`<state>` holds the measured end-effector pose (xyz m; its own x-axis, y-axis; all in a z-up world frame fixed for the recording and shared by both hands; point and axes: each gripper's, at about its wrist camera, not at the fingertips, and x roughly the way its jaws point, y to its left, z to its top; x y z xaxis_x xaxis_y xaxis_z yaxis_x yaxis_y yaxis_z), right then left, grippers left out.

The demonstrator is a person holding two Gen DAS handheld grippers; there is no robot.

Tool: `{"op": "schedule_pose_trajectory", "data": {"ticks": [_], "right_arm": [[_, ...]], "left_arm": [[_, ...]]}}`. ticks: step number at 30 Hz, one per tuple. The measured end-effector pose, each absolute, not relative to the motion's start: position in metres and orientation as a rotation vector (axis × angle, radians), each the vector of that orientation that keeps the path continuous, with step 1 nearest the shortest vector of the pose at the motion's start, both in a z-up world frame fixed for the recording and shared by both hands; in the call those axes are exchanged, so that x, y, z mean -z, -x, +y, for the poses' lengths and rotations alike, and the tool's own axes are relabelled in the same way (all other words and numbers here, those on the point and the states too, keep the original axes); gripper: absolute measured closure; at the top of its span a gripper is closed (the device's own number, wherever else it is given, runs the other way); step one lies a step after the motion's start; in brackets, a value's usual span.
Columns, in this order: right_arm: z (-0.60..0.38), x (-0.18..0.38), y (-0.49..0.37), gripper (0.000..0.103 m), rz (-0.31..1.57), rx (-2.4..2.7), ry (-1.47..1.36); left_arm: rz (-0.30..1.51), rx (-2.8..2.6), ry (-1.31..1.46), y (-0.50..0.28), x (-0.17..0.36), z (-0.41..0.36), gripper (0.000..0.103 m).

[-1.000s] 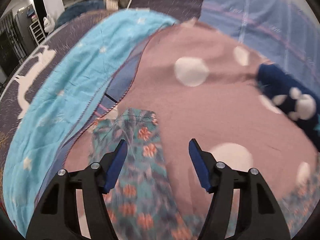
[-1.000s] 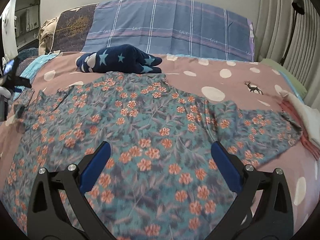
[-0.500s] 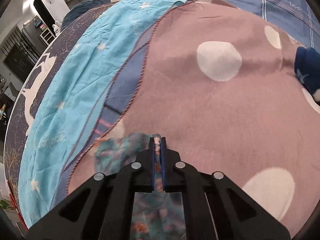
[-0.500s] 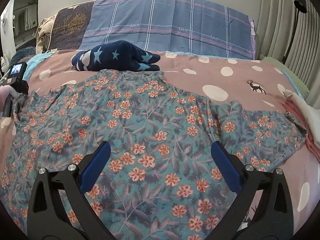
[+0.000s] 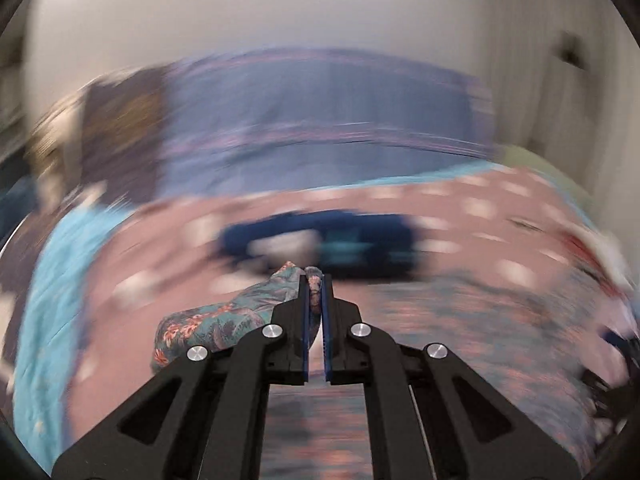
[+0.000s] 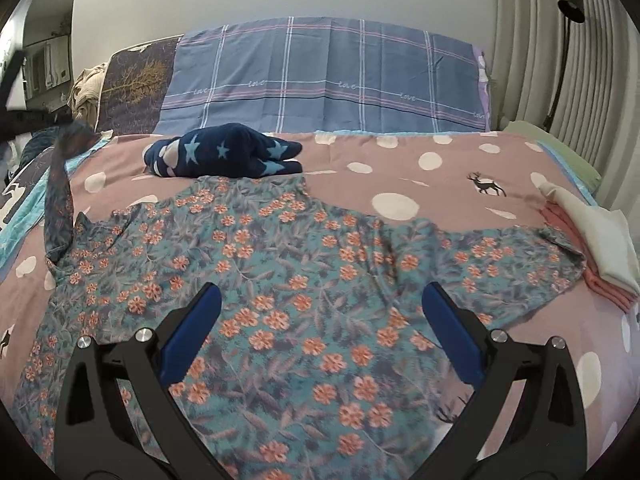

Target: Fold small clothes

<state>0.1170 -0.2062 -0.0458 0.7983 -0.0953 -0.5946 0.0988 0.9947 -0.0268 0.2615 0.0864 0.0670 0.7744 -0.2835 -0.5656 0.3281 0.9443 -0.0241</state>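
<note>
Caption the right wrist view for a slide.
Open right gripper over the spread floral shirt; its left sleeve lifted off the polka-dot bedspread.

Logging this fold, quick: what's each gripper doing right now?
Left gripper: shut on the floral shirt sleeve, lifting it.
Right gripper: open, empty, above the shirt.

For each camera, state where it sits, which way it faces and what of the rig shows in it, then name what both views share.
Left wrist: rides the left gripper, facing the headboard across the bed; its black arms and shut blue pads pinch a floral shirt sleeve.
Right wrist: rides the right gripper, facing the headboard over the spread shirt; its open blue pads show.
Shared: shirt, navy star garment, plaid pillow.
</note>
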Motion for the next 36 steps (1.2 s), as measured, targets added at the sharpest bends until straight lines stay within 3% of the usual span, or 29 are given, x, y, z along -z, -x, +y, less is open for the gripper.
{"op": "schedule_pose_trajectory", "data": {"ticks": [6,7,8,12,13,14,15,17,21,24,30,31,32,33,36], "right_arm": [[-0.239,0.054,-0.105,0.002,0.683,0.134,-0.081],[-0.244,0.057,-0.105,0.002,0.695,0.134,-0.102],[-0.249,0.059,-0.104,0.002,0.706,0.135,-0.12],[-0.265,0.066,-0.104,0.004,0.737,0.099,-0.177],[-0.267,0.067,-0.105,0.007,0.744,0.07,-0.193],[-0.27,0.068,-0.107,0.018,0.752,0.029,-0.215],[-0.271,0.069,-0.11,0.031,0.759,-0.01,-0.236],[-0.271,0.075,-0.124,0.042,0.8,-0.136,-0.315],[-0.249,0.09,-0.157,0.041,0.897,-0.234,-0.335],[-0.222,0.102,-0.185,0.03,0.954,-0.285,-0.309],[-0.19,0.126,-0.247,0.024,1.001,-0.305,-0.337],[-0.187,0.125,-0.251,0.042,0.994,-0.309,-0.34],[-0.181,0.124,-0.255,0.09,0.992,-0.334,-0.34],[-0.179,0.123,-0.256,0.096,0.997,-0.367,-0.35],[-0.193,0.088,-0.244,0.096,0.898,-0.375,-0.419]], "left_arm": [[0.654,0.674,-0.187,-0.214,-0.027,-0.065,0.091],[0.68,0.7,-0.202,-0.212,-0.017,-0.079,0.078],[0.698,0.71,-0.222,-0.207,-0.006,-0.089,0.071],[0.68,0.623,-0.241,-0.191,0.009,-0.068,0.055],[0.668,0.581,-0.241,-0.188,0.009,-0.052,0.047],[0.645,0.513,-0.248,-0.181,0.009,-0.031,0.04],[0.634,0.462,-0.253,-0.176,0.009,-0.016,0.038],[0.633,0.326,-0.264,-0.167,0.017,0.021,0.032],[0.733,0.133,-0.224,-0.16,0.044,0.088,0.03],[0.796,0.071,-0.153,-0.16,0.066,0.123,0.03],[0.839,0.055,-0.049,-0.197,0.096,0.131,0.03],[0.844,0.038,-0.047,-0.202,0.1,0.129,0.03],[0.853,0.014,-0.055,-0.21,0.104,0.127,0.03],[0.859,-0.009,-0.066,-0.213,0.107,0.127,0.03],[0.849,-0.094,-0.12,-0.208,0.103,0.127,0.03]]}}
